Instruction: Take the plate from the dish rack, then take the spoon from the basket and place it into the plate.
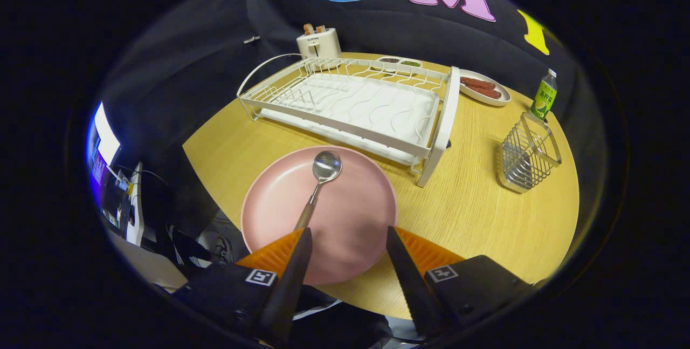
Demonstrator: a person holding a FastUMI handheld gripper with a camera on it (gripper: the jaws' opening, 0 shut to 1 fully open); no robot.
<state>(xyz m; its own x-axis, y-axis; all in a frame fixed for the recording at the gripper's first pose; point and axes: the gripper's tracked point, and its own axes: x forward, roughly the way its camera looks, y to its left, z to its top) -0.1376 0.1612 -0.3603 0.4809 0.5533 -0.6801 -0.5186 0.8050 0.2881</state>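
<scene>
Already resting in the pink plate (323, 219) on the tabletop (474, 214): the spoon (321, 179), bowl toward 12 o'clock, wooden handle reaching back to the left finger's tip. Gripper (349, 237) spread wide over the plate's near half, holding nothing. Beyond at 12 o'clock, white dish rack (350, 103); at 2 o'clock, wire basket (528, 152).

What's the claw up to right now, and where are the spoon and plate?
Claw open, holding nothing. Wooden-handled metal spoon lying in round pink plate, just ahead of fingers. White wire dish rack beyond, nothing blocking.
</scene>
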